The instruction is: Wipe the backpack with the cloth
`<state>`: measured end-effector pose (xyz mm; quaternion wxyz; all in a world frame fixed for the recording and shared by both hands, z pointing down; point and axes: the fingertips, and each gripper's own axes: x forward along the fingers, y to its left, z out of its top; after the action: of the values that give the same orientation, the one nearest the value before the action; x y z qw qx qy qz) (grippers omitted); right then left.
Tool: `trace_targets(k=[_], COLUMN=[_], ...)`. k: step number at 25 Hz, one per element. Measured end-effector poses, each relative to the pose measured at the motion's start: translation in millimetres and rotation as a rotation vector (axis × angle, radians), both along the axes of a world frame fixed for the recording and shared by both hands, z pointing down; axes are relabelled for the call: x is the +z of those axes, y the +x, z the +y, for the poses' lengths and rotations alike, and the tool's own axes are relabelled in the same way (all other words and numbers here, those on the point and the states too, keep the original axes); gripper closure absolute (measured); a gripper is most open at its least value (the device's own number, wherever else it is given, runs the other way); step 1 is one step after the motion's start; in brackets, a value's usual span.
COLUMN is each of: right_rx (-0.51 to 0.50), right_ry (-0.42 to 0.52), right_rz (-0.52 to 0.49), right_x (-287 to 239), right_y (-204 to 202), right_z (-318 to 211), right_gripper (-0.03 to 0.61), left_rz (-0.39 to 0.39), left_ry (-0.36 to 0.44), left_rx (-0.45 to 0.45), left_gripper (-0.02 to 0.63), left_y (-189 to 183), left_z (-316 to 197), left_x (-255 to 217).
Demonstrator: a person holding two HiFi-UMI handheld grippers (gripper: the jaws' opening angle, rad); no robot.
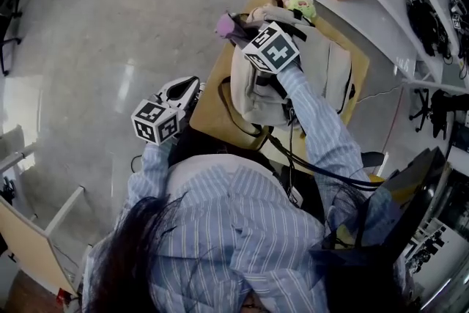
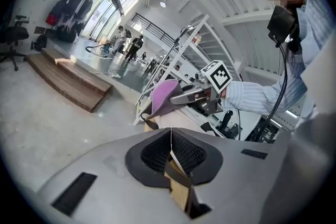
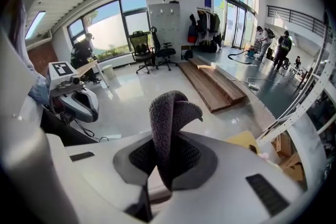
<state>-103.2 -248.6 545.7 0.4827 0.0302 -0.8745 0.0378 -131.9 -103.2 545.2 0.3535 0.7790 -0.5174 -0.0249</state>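
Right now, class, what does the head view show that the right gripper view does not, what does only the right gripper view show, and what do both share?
Only the head view shows the beige backpack and the right gripper from outside, reaching over it. Only the right gripper view shows a low wooden platform, office chairs, distant people, and that gripper's jaws shut on the cloth. Both show the cloth and the left gripper.

The cloth [image 3: 170,128] pinched in the right gripper [image 3: 167,161] is matt, with a rough, looped pile. That gripper's shell is smooth matt grey plastic, and its pads [image 3: 190,155] are black and finely gridded. In the head view, the backpack [image 1: 322,66] at one o'clock is pale matt fabric, and the floor [image 1: 110,18] at ten o'clock is glossy.
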Motion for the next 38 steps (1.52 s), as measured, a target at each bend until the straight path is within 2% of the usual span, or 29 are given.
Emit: trace_targets(k=[8,13,19,26,29,33,38], right_rx=[0.002,-0.022,0.032,0.058,0.078,0.115,0.162], right_ry=[-0.094,-0.02,-0.123,-0.229,-0.236,-0.221,-0.095], right_rz=[-0.075,-0.063,-0.119,-0.097,-0.095,-0.168,-0.253], right_x=[-7,-18,-32,-26,-25,-51,-93], right_y=[27,50,71,105,114,109,102], right_z=[75,112,151,202,202,179,108], right_gripper=[0.537,0.537,0.537,0.537,0.537,0.537,0.537], left_rz=[-0.004,-0.002,-0.009,-0.018,-0.017,-0.011,0.003], left_ry=[-0.015,-0.034,-0.027,-0.012,-0.008,0.002,0.05], left_rx=[-0.033,-0.02,0.02,0.074,0.09,0.116,0.151], left_gripper=[0.607,0.607,0.607,0.607,0.607,0.607,0.607], left_y=[2,8,23,36,39,43,53], left_z=[11,19,14,6,3,1,-10], left_x=[7,8,6,-1,-3,-11,-30])
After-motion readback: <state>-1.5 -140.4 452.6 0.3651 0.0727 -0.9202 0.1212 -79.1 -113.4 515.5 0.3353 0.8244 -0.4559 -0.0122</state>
